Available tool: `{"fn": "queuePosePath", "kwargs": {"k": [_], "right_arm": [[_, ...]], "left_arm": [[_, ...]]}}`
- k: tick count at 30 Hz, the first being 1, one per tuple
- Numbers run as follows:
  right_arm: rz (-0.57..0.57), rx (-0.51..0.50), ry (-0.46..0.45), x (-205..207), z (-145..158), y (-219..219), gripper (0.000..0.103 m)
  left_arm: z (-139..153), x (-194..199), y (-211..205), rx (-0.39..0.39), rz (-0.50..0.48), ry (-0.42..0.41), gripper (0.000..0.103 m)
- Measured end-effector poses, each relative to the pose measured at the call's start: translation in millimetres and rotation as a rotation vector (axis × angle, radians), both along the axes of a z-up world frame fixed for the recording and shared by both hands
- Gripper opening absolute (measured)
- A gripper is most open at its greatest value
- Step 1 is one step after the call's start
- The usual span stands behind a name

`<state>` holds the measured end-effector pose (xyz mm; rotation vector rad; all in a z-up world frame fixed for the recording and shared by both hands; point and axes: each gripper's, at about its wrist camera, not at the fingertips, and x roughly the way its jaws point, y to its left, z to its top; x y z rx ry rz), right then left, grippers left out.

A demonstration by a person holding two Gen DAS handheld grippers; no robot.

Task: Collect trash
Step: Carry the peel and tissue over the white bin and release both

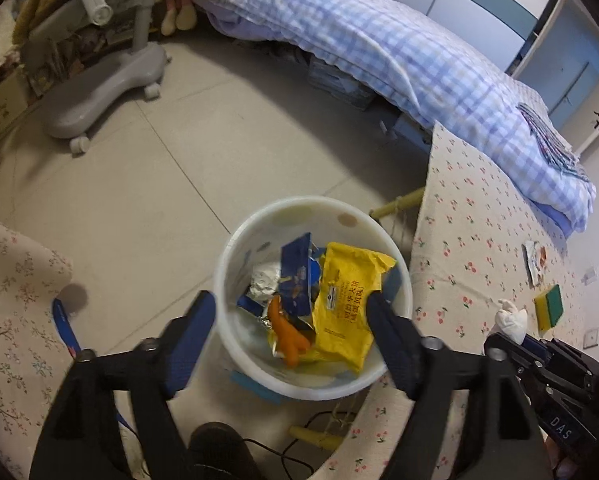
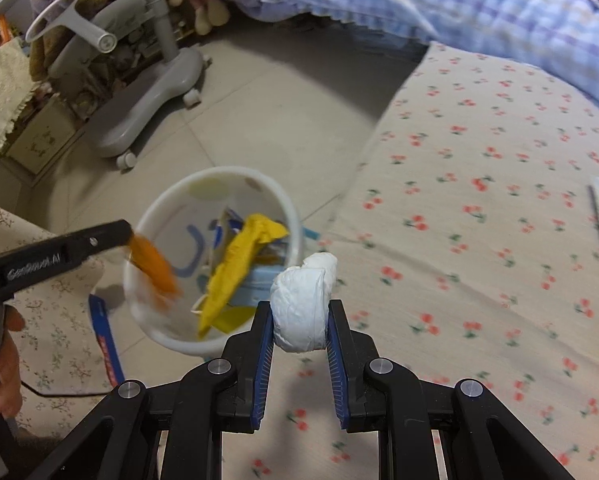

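A white trash bin [image 1: 295, 212] stands on the floor by the table edge; it also shows in the right wrist view [image 2: 287, 200]. It holds a yellow wrapper [image 1: 347, 292], a blue wrapper [image 1: 295, 276], foil and an orange scrap [image 1: 287, 336]. My left gripper [image 1: 291, 312] is open and empty above the bin. In the right wrist view the orange scrap [image 2: 155, 268] is blurred just below the left gripper's tip. My right gripper [image 2: 299, 320] is shut on a crumpled white tissue ball [image 2: 299, 304] over the table, right of the bin; the ball also shows in the left wrist view [image 1: 511, 320].
The table has a cherry-print cloth [image 2: 479, 220]. On it lie a yellow-green sponge [image 1: 549, 306] and a small wrapper [image 1: 535, 258]. A grey wheeled chair base [image 1: 99, 96] and a bed with a checked blue quilt [image 1: 399, 52] stand beyond.
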<state>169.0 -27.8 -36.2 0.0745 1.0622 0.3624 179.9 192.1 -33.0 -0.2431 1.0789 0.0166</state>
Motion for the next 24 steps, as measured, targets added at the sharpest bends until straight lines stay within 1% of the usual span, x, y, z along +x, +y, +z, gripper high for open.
{"fn": "queuePosePath", "kwargs": {"k": [3,5,7,9,13,14,15,16,17,21,24], "right_arm": [[0.019,0.008,0.005,5,-5,13,0.023],[0.028,0.014,0.011,9,-9,19,0.023],[0.040,0.023,0.018,14,-14,28,0.024],[0.051,0.028,0.023,18,-18,34,0.024],[0.059,0.058,0.028,27,-23,41,0.028],[0.061,0.076,0.034,28,-25,41,0.040],[0.057,0.090,0.038,29,-25,40,0.048],[0.046,0.103,0.038,30,-25,38,0.061],[0.033,0.111,0.030,30,-23,35,0.063],[0.011,0.102,0.010,29,-14,24,0.063],[-0.028,0.091,-0.003,26,-7,7,0.063]], "left_arm": [[5,-6,5,0.070,0.005,-0.006,0.082],[6,-9,10,0.098,0.023,-0.005,0.082],[7,-12,16,0.113,0.041,-0.001,0.084],[6,-15,24,0.127,0.057,-0.001,0.090],[2,-19,34,0.156,0.076,0.006,0.092],[1,-19,37,0.155,0.081,0.012,0.092],[0,-20,40,0.150,0.086,0.018,0.092],[-1,-19,41,0.146,0.088,0.020,0.092],[-1,-20,43,0.139,0.090,0.022,0.092],[-1,-19,40,0.134,0.087,0.026,0.092],[-1,-16,33,0.111,0.075,0.032,0.092]]}}
